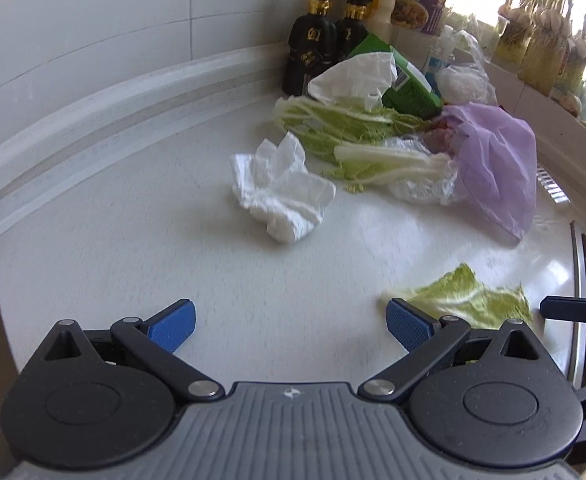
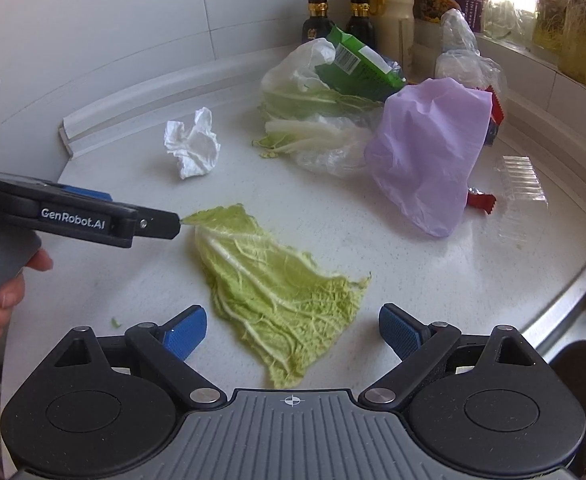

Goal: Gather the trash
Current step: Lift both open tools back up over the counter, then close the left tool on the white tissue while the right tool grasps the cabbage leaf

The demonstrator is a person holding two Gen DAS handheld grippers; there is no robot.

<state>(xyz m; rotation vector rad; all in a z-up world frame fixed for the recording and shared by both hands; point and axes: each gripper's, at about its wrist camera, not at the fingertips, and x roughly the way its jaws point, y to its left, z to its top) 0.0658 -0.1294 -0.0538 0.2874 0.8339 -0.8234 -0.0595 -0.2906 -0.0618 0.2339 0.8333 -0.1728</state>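
Partly hidden under a lilac plastic bag (image 2: 427, 148) at upper right of the right wrist view lie cabbage stalks (image 2: 309, 130) in clear film, a green packet (image 2: 353, 66) and a red wrapper (image 2: 481, 202), cut off by the bag. A crumpled white paper tissue (image 1: 281, 196) sits alone mid-bench. The flat pale-green cabbage leaf (image 2: 277, 292) lies on the white bench (image 2: 433, 280) just ahead of the right gripper (image 2: 291, 330), released wide. The left gripper (image 1: 291, 324), also spread and empty, has one finger touching the leaf's tip.

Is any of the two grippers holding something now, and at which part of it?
Nothing is held. The left gripper and the right gripper are both open; the loose cabbage leaf lies flat on the counter.
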